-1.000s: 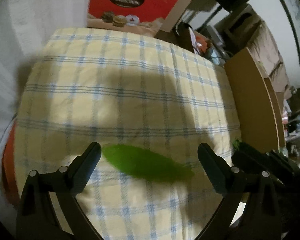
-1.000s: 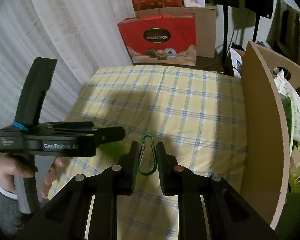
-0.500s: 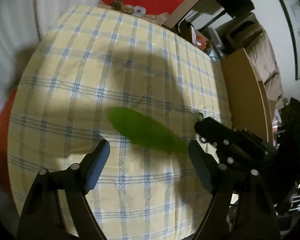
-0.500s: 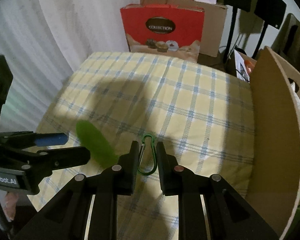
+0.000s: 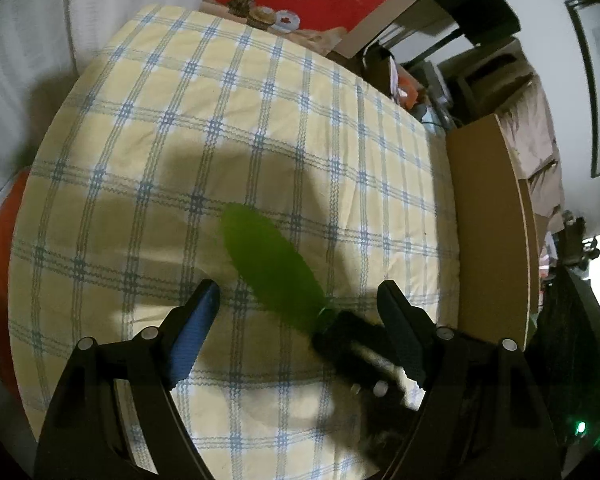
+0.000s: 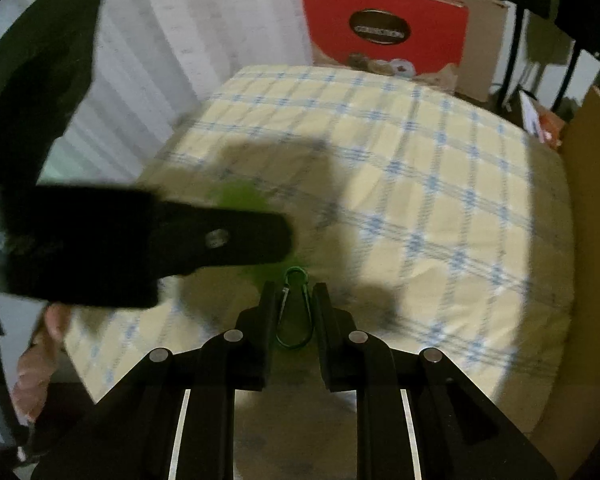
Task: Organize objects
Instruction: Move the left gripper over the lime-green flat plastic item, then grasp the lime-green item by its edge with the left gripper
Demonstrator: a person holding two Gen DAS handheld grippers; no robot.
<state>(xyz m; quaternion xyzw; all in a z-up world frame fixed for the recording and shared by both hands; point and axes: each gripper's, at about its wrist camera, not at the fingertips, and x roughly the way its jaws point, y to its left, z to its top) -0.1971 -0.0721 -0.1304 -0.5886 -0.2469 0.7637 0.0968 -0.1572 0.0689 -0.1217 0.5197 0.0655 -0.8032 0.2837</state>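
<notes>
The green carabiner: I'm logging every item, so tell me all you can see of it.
The green carabiner is a small pear-shaped metal clip with a silvery gate along one side. It is held between the fingers of the shut right gripper, its narrow end pointing forward, above the checked cloth.

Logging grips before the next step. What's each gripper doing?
Left gripper: open, empty, jaws just closed partway.
Right gripper: shut on green carabiner.

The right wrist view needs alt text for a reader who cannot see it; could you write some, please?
The right hand-held gripper is shut on a green carabiner above a yellow checked cloth. The left hand-held gripper, blurred, crosses from the left over a green leaf-shaped object. A red bag stands behind.
</notes>
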